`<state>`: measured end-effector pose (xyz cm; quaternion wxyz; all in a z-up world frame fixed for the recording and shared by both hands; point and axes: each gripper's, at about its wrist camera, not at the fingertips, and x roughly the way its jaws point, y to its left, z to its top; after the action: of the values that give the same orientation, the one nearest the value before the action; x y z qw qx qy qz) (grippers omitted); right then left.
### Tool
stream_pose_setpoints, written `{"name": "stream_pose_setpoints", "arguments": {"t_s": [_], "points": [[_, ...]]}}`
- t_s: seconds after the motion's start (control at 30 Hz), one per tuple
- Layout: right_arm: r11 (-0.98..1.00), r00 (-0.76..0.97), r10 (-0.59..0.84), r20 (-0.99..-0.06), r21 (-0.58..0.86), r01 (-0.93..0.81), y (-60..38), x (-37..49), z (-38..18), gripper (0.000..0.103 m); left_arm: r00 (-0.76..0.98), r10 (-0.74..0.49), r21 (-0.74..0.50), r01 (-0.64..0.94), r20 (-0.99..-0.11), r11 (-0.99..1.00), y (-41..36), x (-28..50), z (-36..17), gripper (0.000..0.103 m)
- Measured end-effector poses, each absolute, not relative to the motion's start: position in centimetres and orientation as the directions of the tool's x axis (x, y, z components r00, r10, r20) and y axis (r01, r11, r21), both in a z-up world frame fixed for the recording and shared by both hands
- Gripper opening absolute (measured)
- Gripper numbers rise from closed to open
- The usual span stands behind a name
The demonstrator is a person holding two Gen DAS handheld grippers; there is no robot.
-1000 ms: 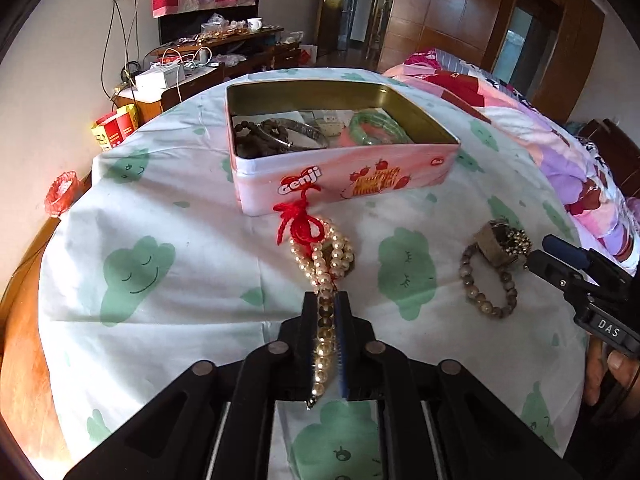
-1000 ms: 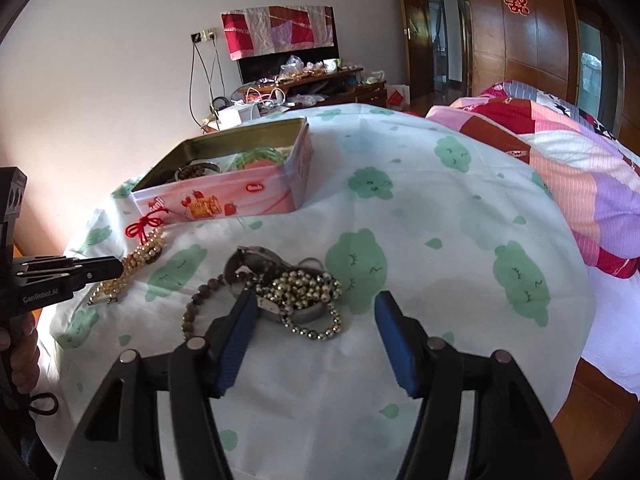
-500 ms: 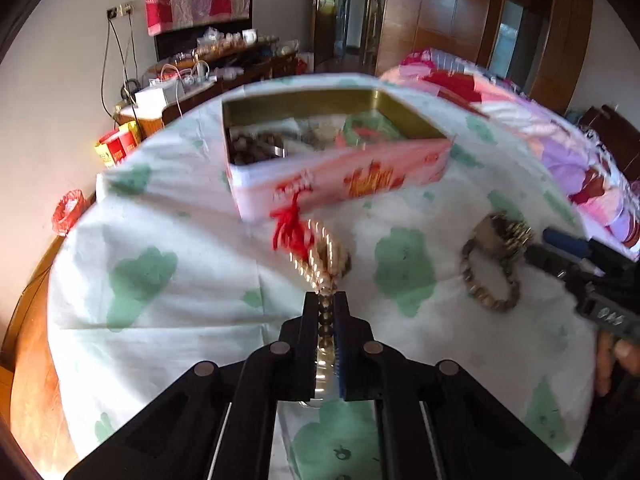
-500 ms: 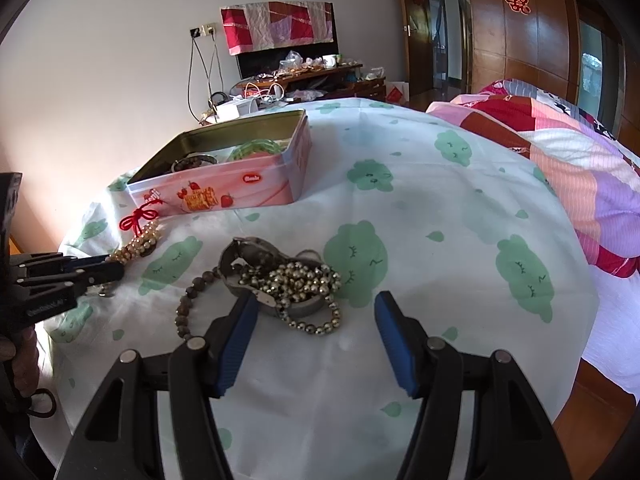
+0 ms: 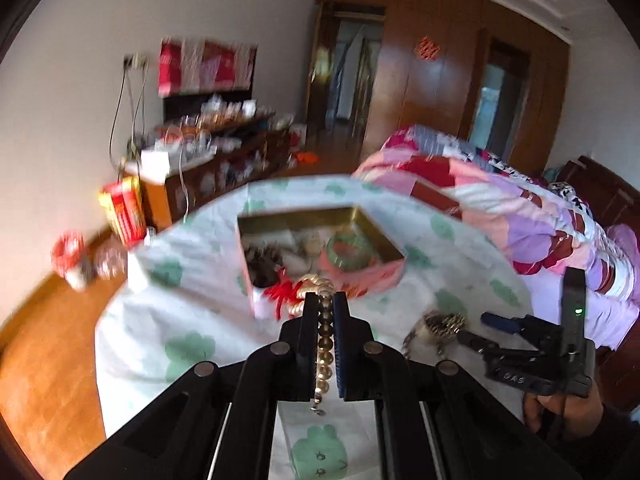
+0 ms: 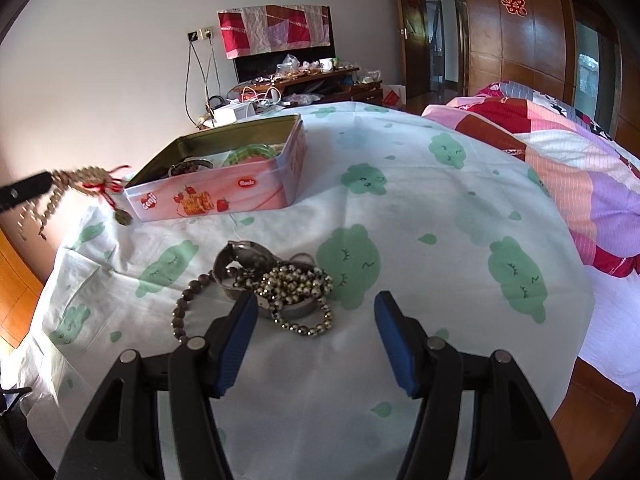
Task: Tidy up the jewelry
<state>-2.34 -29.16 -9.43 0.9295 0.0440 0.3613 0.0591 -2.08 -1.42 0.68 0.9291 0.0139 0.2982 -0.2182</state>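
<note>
the pearl strand (image 5: 325, 336) with its red tassel (image 5: 280, 294) hangs in the air in front of the pink tin (image 5: 320, 248), pinched between the narrow-set fingers of the left gripper (image 5: 322, 308); its jaws have just been closing and the beads sit between them. judged from this, the step is carrying the strand into the tin. to do it well, bring the whole dangling length over the open rim before letting go, so the tassel and the small charm below it clear the near wall, and lower it into a free spot beside the green bangle (image 6: 252, 154). the right gripper (image 6: 316, 316) hovers with its fingers wide and empty over the pile of watch and bead bracelets (image 6: 276, 280) on the counter (image 6: 400, 220).

the left view is smeared, so the tin's contents read only as dark beads and a green ring. the strand's loose end drops out of sight behind the fingers, and the left gripper is cut off at the right view's edge.
</note>
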Motion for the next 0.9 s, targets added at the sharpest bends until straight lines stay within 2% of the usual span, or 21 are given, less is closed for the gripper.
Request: {"name": "stream_pose_setpoints", "arguments": {"t_s": [0.03,0.1,0.17,0.37,0.7,0.9], "points": [[0.989,0.733,0.141,-0.666,0.125,-0.077,-29.2,-2.3,-9.4,0.064,0.728,-0.369,-0.081,0.398,-0.577,0.914,-1.6,-2.0,0.5,0.006],[0.989,0.732,0.14,-0.667,0.126,-0.075,-29.3,-2.3,-9.4,0.064,0.716,-0.391,-0.117,0.402,-0.578,0.908,-1.5,-2.1,0.7,0.006],[0.989,0.734,0.14,-0.664,0.123,-0.077,-29.2,-2.3,-9.4,0.063,0.744,-0.372,-0.052,0.415,-0.555,0.908,-2.2,-2.6,1.1,0.006],[0.989,0.754,0.147,-0.64,0.109,-0.101,-28.5,-2.7,-8.4,0.063,0.707,-0.4,-0.1,0.426,-0.583,0.899,-2.0,-1.9,-0.1,0.006],[0.927,0.707,0.333,-0.624,0.081,-0.366,-21.5,-1.3,-5.9,0.063,0.69,-0.453,-0.125,0.471,-0.565,0.873,-2.4,-2.7,1.3,0.006],[0.9,0.706,0.358,-0.611,0.025,-0.435,-18.0,0.1,-5.1,0.063,0.682,-0.486,-0.135,0.501,-0.546,0.855,-2.7,-3.3,2.2,0.006]]}}
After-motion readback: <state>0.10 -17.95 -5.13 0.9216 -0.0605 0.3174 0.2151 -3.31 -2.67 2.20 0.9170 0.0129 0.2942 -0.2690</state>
